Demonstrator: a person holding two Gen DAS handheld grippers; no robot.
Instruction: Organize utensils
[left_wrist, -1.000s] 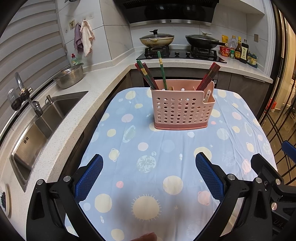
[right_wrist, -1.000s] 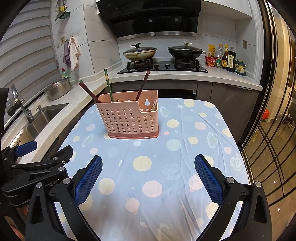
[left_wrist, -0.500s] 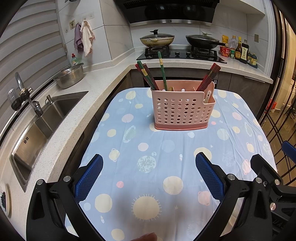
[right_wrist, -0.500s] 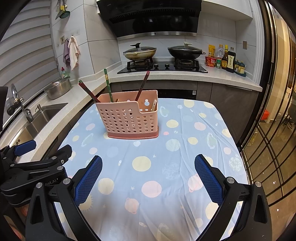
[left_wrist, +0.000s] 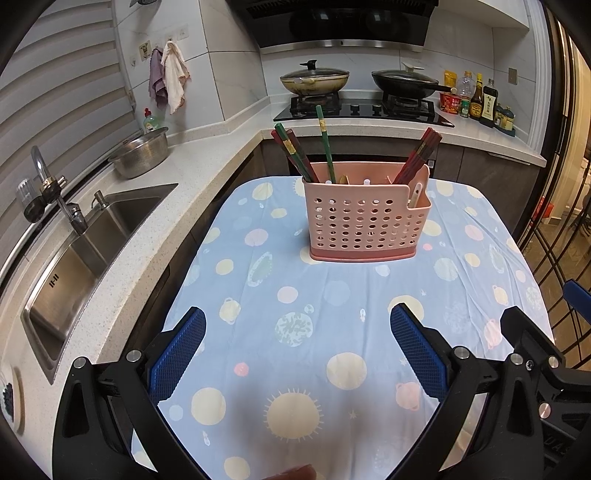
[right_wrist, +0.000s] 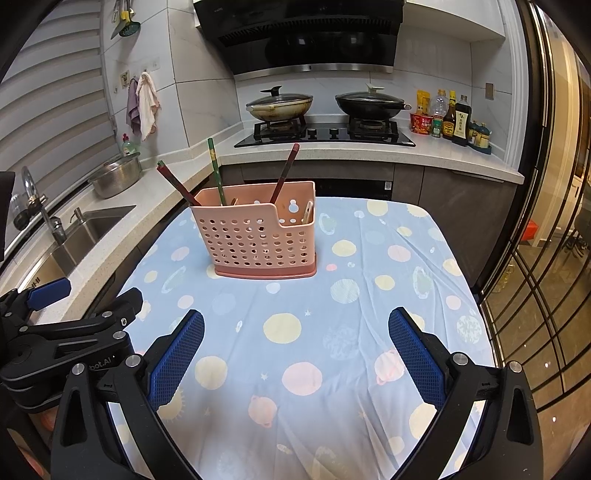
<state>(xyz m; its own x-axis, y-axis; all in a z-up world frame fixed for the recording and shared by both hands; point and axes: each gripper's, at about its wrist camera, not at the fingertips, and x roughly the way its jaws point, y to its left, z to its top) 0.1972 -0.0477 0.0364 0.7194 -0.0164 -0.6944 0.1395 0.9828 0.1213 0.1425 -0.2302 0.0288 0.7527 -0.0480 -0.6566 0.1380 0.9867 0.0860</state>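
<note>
While both your left gripper and right gripper hang spread and empty, the chopsticks lean in the pink basket mid-table — thin, stiff, probably slippery; pinch near their tops.

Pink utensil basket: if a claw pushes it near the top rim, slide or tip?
The basket looks like thin perforated plastic, so probably light. It is tall on a narrow base, with chopsticks leaning out above the rim, so a high push likely tips it. The tablecloth under it is loose and wrinkled; it may bunch rather than let the basket slide.
</note>
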